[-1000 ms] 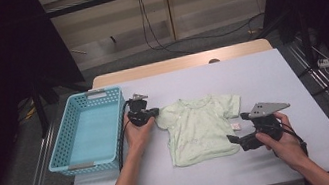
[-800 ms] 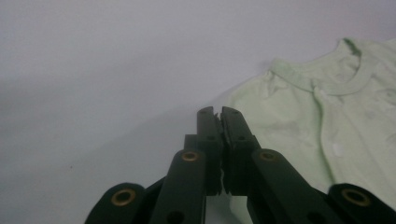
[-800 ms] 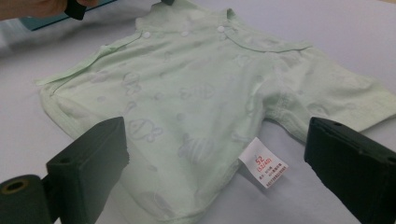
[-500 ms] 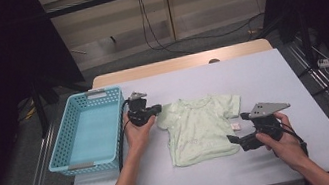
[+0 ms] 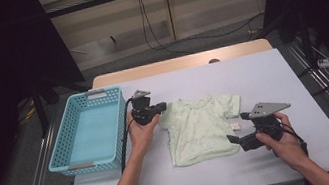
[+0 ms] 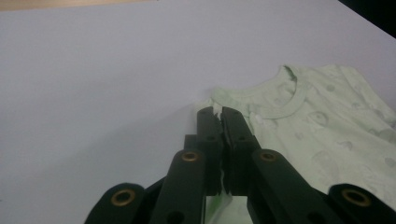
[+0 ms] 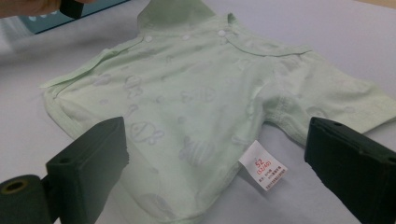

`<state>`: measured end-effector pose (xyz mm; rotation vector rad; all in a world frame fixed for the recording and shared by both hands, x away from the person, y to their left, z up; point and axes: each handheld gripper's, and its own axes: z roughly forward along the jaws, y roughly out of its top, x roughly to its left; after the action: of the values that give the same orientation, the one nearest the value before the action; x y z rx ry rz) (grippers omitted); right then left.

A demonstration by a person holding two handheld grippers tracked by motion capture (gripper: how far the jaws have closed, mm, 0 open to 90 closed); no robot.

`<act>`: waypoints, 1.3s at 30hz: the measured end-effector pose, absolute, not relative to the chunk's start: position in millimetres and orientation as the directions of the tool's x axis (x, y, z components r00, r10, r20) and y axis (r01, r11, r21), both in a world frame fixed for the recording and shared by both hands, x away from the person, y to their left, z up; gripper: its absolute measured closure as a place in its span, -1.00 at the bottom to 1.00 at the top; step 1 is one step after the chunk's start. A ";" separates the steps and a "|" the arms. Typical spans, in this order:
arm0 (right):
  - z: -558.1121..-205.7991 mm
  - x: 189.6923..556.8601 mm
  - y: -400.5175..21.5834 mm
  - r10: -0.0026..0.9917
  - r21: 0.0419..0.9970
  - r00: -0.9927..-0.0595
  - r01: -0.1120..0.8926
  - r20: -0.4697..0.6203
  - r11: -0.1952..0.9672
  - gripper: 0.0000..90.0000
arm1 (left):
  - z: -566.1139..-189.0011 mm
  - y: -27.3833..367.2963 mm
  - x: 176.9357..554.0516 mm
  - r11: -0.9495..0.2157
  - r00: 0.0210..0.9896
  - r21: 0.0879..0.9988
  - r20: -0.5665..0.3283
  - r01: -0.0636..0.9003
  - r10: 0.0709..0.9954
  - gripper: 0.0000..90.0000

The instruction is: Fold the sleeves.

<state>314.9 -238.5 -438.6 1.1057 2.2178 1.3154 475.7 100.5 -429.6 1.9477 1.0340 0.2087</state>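
Shirt, high view: pale green baby shirt (image 5: 201, 128) lies flat mid-tabletop (image 5: 260, 71), right of the blue basket (image 5: 89, 131).
Left tongs, high view: left tongs (image 5: 161, 107) at the shirt's left sleeve.
Left gripper view: left tongs (image 6: 220, 114) clamped on a fold of shirt (image 6: 322, 121) edge.
Right gripper view: right tongs (image 7: 219, 154) spread wide, pinching nothing, at the shirt's (image 7: 187, 93) side, its white tag (image 7: 263, 171) between them.

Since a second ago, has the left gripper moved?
Yes, slightly: the left gripper, shut on the shirt's sleeve, has edged away from the blue basket, toward the shirt's middle.
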 end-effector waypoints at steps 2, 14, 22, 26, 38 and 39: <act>-438.4 314.8 -238.7 0.760 0.851 -0.642 0.450 0.100 0.269 -0.88 | -429.0 96.8 474.9 -0.246 0.643 0.779 -0.247 0.576 0.725 0.94; -437.9 315.0 -239.6 0.761 0.852 -0.641 0.450 0.099 0.267 -0.89 | -428.4 77.5 478.1 -0.259 0.656 0.765 -0.265 0.589 0.707 0.94; -438.3 314.9 -238.5 0.759 0.850 -0.643 0.450 0.096 0.274 -0.89 | -432.0 66.6 481.0 -0.255 0.644 0.752 -0.280 0.608 0.712 0.93; -438.2 314.3 -238.4 0.756 0.851 -0.647 0.447 0.095 0.276 -0.89 | -433.2 63.2 481.6 -0.266 0.655 0.749 -0.281 0.606 0.701 0.93; -438.8 314.6 -238.3 0.756 0.849 -0.648 0.449 0.095 0.279 -0.89 | -444.3 49.9 482.6 -0.275 0.655 0.731 -0.298 0.624 0.695 0.89; -438.9 314.6 -238.2 0.755 0.848 -0.648 0.450 0.095 0.279 -0.89 | -444.4 49.6 481.9 -0.277 0.658 0.730 -0.302 0.625 0.690 0.87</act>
<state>314.6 -238.2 -438.9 1.0964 2.2277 1.3112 481.9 49.6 -444.4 1.9842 1.0245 0.0921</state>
